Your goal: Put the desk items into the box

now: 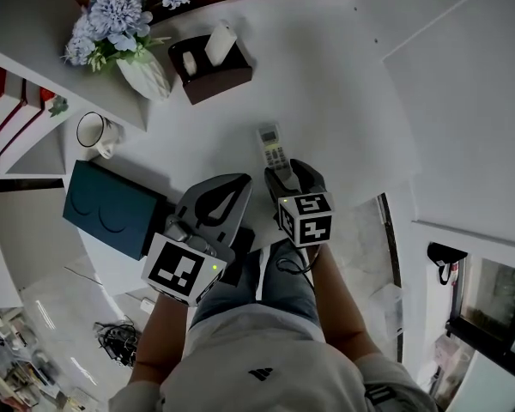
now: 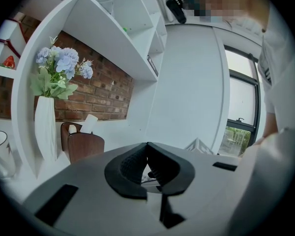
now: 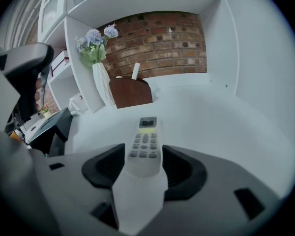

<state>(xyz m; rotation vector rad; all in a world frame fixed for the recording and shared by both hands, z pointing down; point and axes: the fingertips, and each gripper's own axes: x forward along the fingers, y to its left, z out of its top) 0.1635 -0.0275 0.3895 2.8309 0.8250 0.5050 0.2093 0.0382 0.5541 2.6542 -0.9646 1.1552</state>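
White desk (image 1: 343, 84), remote (image 3: 145, 141) partly hidden between fingers (image 3: 104, 167) of right gripper (image 3: 144, 152).

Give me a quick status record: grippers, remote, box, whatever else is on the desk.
right gripper: open, jaws either side of the near end of the remote, not pressing
left gripper: shut, nothing held
remote: flat on the desk, buttons up
box: dark teal, left of the left gripper
other items: mug, vase of flowers, brown holder
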